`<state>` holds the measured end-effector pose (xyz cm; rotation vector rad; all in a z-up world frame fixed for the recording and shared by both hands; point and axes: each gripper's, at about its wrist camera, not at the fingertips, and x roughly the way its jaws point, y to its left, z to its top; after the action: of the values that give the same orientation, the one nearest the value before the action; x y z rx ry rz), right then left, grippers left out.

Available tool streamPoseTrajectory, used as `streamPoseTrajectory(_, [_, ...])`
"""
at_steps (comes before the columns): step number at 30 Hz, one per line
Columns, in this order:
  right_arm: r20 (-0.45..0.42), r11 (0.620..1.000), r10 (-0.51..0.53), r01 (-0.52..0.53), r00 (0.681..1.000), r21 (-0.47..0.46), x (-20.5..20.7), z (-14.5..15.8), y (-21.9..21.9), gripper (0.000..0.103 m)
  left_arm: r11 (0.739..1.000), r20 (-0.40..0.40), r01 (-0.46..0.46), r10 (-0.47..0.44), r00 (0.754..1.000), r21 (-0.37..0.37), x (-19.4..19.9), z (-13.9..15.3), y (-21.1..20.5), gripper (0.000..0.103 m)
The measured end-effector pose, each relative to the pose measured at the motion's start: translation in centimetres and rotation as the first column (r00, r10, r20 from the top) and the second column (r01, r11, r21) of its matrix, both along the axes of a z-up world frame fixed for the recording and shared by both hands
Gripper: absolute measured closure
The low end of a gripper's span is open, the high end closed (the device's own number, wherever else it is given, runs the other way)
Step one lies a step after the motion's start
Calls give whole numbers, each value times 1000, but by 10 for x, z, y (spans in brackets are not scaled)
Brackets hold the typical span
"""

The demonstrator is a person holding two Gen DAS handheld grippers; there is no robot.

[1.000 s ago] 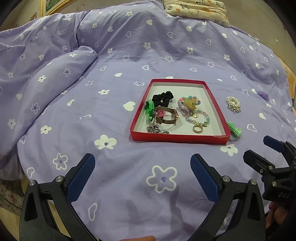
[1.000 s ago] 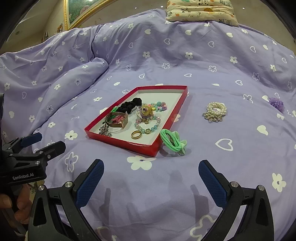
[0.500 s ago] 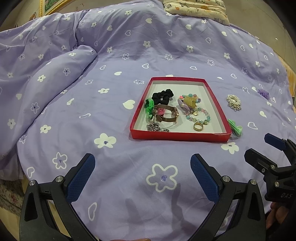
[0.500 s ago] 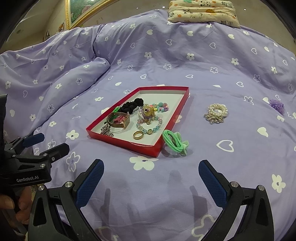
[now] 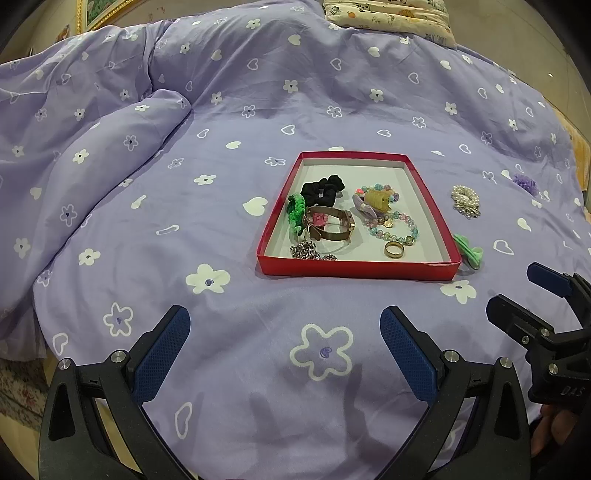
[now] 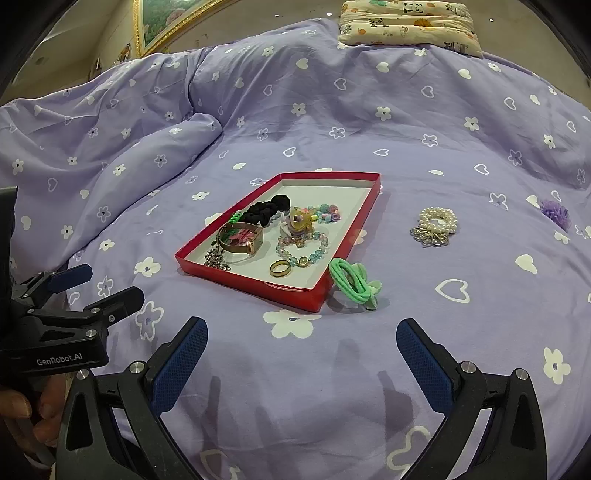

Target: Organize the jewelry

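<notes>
**A:** What's nearest the cameras?

**B:** Both tools, held low over the near edge of the bed. The left tool [image 5: 284, 343] has its blue-padded fingers spread wide with nothing between them, only the purple bedspread [image 5: 229, 206] under the gap. The right tool [image 6: 301, 354] is spread just as wide and is empty too. A hand [image 6: 26, 417] grips the left tool's handle at the edge of the right wrist view.

**A:** And beyond them?

**B:** A shallow red tray [image 6: 255, 286] sits flat on the bedspread. At its near end lie a gold ring [image 6: 280, 267] and a silver chain piece [image 6: 216, 260]. Behind those are a gold bangle [image 6: 242, 238] and a pastel beaded bracelet [image 6: 303, 247]. Farther in, a green coiled tie [image 5: 296, 214], a black scrunchie [image 5: 322, 190] and a yellow charm piece [image 6: 303, 221] with small coloured beads around it.

**A:** Anything outside the tray?

**B:** Yes. A mint green hair tie [image 6: 354, 282] lies on the bedspread just beside the tray's near right corner. Farther right, well apart from the tray, is a pearl bracelet [image 6: 436, 225] with a silver ornament. Farther right again, a small purple flower piece [image 6: 556, 212].

**A:** At the back?

**B:** A bunched fold of the bedspread to the left, a patterned pillow [image 6: 410, 22] at the head of the bed, and a gold picture frame [image 6: 162, 22] on the wall.
</notes>
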<state>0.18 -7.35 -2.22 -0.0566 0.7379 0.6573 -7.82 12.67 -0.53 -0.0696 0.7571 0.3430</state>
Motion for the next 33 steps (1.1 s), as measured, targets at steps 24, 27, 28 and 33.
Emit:
streamPoseTrajectory(24, [-1, 1000, 7, -7, 1000, -2, -1, 0, 1, 0, 1000, 4, 4, -4, 1000, 1, 1, -1, 0, 0])
streamPoseTrajectory(27, [-4, 1000, 9, -9, 1000, -3, -1, 0, 1, 0, 1000, 2, 4, -4, 1000, -2, 1, -2, 1, 0])
streamPoseTrajectory(28, [-4, 1000, 9, -9, 1000, -4, -1, -1, 1, 0, 1000, 2, 5, -5, 1000, -2, 1, -2, 1, 0])
streamPoseTrajectory(33, [-8, 1000, 11, -11, 1000, -4, 0, -2, 1, 0, 1000, -2, 7, -7, 1000, 1, 3, -3, 1, 0])
